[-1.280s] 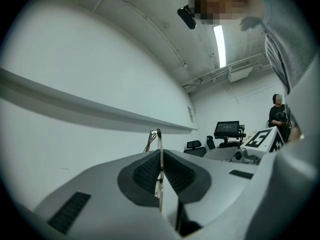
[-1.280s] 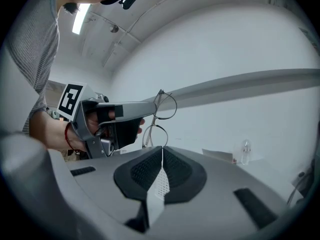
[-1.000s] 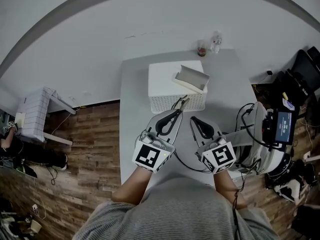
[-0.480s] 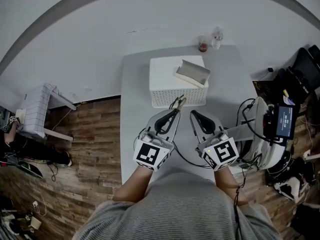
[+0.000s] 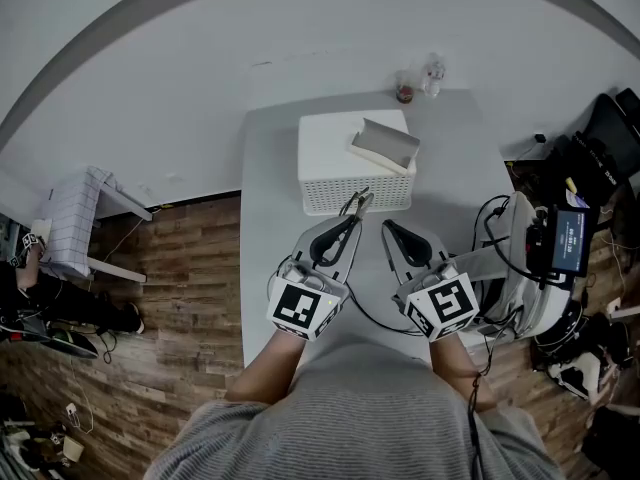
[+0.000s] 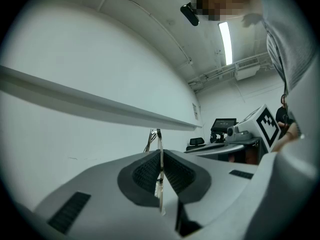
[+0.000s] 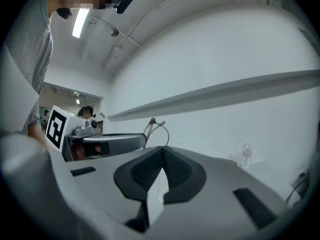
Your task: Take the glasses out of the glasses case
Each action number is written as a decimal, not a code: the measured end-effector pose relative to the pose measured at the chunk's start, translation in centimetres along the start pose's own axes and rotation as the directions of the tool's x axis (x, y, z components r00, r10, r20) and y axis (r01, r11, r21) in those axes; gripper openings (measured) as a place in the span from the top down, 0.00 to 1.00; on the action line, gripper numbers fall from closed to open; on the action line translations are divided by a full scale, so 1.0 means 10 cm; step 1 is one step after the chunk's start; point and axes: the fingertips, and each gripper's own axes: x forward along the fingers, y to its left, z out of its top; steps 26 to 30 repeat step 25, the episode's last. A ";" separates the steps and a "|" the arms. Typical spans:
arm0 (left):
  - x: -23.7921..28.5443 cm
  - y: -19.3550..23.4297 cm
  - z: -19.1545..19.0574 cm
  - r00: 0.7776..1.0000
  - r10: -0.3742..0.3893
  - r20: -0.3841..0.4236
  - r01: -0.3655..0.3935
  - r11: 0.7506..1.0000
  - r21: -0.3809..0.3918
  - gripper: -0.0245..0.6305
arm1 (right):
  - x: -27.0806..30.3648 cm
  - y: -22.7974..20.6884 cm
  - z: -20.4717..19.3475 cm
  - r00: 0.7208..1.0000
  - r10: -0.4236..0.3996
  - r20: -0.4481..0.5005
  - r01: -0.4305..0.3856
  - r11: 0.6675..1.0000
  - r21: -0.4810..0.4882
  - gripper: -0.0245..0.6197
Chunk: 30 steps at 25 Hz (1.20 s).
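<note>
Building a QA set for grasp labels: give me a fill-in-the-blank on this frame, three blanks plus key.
The left tool and right tool are both shut; only the ____ one grips the thin wire-framed glasses.
The open grey glasses case lies ____ the white perforated basket.
Between the right tool's pads there is ____.
Missing: left; on top of; nothing.
</note>
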 end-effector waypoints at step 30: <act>0.11 0.07 0.01 1.000 -0.006 0.005 0.006 1.000 0.004 0.93 | 0.05 -0.07 0.08 1.000 0.004 0.006 -0.004 1.000 0.006 0.94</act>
